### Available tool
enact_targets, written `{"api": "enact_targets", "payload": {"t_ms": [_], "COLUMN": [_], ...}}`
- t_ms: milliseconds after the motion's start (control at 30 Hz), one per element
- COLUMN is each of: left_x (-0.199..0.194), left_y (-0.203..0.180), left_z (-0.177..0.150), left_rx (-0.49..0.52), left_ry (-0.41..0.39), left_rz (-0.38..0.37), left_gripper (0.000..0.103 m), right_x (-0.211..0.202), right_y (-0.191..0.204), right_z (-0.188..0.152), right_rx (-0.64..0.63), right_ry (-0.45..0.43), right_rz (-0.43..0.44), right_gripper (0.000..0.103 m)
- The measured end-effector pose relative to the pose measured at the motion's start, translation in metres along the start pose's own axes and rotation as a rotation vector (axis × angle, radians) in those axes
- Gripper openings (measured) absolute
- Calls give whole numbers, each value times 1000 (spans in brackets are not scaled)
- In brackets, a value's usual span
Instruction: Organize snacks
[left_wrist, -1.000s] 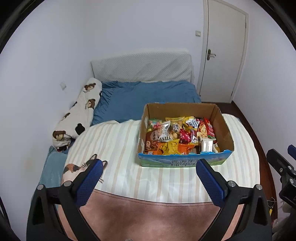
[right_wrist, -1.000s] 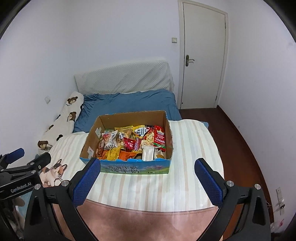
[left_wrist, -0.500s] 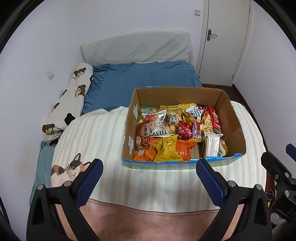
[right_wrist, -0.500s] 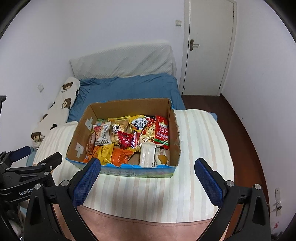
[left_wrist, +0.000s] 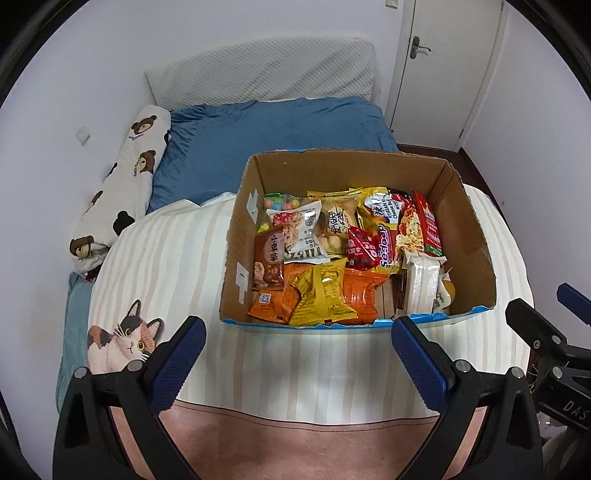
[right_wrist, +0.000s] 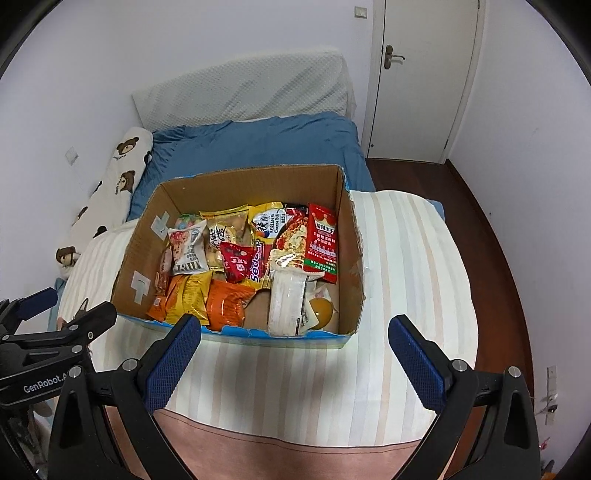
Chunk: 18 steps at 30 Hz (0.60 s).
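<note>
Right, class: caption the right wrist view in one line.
Open right hand-held gripper above striped blanket, facing cardboard box of snack packets.

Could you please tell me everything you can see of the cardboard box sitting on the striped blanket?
The cardboard box is an open-topped brown corrugated carton with a blue printed outside and ragged, torn top edges. White tape patches stick to its left inner wall. It sits flat on the striped blanket, packed with snack packets over most of its floor, with bare cardboard along the right side. Neither gripper touches it.
</note>
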<state>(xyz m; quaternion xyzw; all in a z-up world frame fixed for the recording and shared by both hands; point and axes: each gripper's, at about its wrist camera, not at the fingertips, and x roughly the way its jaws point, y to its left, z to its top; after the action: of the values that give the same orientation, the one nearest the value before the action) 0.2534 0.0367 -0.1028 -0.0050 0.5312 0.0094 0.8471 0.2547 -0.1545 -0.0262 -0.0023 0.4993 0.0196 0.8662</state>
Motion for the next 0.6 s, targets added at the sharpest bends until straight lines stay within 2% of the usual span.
{"api": "enact_targets", "payload": {"t_ms": [600], "left_x": [-4], "left_y": [-1], "left_z": [0], "left_rx": [6], "left_ry": [-4], "left_rz": [-17], "left_gripper": [103], "right_x": [-2], "right_y": [-4], "right_z": [2], "right_rx": [4], "right_ry": [2], "right_rz": [-3], "right_gripper": [103]}}
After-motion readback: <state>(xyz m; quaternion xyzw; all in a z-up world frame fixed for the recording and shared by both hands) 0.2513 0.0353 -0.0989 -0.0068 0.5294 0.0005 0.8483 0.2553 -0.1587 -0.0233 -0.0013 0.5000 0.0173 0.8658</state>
